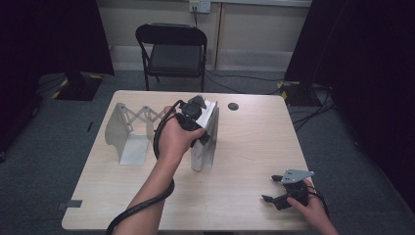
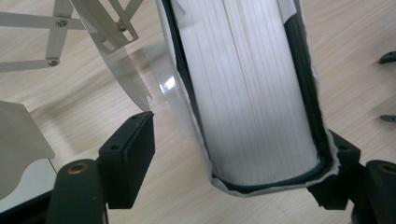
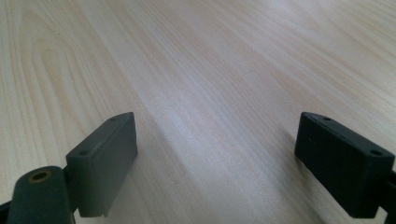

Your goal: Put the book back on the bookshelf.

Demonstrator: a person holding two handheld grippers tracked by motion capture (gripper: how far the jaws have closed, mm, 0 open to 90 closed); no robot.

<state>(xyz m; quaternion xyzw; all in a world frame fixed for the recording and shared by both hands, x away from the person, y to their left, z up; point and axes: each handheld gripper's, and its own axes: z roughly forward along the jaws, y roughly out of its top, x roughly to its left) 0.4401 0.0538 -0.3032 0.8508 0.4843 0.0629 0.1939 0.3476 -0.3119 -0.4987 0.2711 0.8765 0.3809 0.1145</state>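
Note:
A thick book (image 1: 204, 142) with a white cover stands upright near the middle of the wooden table (image 1: 254, 147), against the right end plate of an expandable metal book rack (image 1: 128, 132). My left gripper (image 1: 195, 116) reaches over the book's top. In the left gripper view the book's page edge (image 2: 252, 93) lies between the jaws of the left gripper (image 2: 233, 154); the right jaw touches the cover, while the left fingertip (image 2: 135, 144) stands clear of it. My right gripper (image 1: 271, 188) rests open near the table's front right, with bare wood between the jaws of the right gripper (image 3: 217, 158).
The rack's scissor links (image 2: 56, 28) and curved plates lie to the book's left. A black folding chair (image 1: 173, 51) stands behind the table. A small round dark spot (image 1: 233, 106) marks the far side of the tabletop. Cables trail on the floor at the back right.

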